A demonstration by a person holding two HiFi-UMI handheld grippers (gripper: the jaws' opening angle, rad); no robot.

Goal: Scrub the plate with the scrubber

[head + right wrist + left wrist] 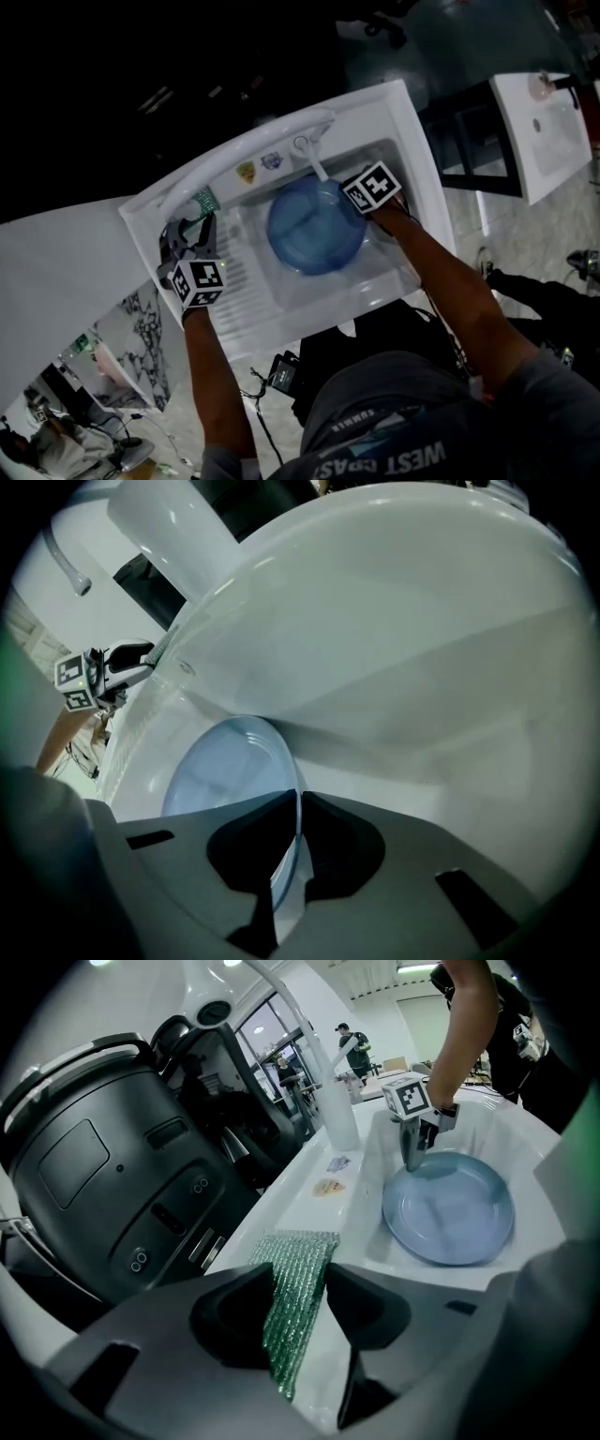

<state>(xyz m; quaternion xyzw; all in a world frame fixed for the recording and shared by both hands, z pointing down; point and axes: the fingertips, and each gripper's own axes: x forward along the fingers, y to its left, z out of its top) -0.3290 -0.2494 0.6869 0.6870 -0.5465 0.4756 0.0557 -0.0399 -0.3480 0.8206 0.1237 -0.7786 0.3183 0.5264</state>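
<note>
A round blue plate (314, 225) (450, 1208) (225, 771) stands tilted in the white sink basin (398, 248). My right gripper (351, 202) (413, 1159) (298, 803) is at the plate's far right rim, shut on that thin edge. On the sink's left ledge lies a green mesh scrubber (206, 200) (302, 1265). My left gripper (192, 230) (300, 1290) (117, 667) straddles it, jaws wide, the scrubber lying flat between them on the ledge.
A white faucet (314, 155) (333, 1101) rises behind the basin, with small stickers (246, 171) on the back ledge. A large black appliance (94, 1166) stands just left of the sink. The ribbed drainboard (246, 281) lies between ledge and basin. Another white sink (548, 131) is far right.
</note>
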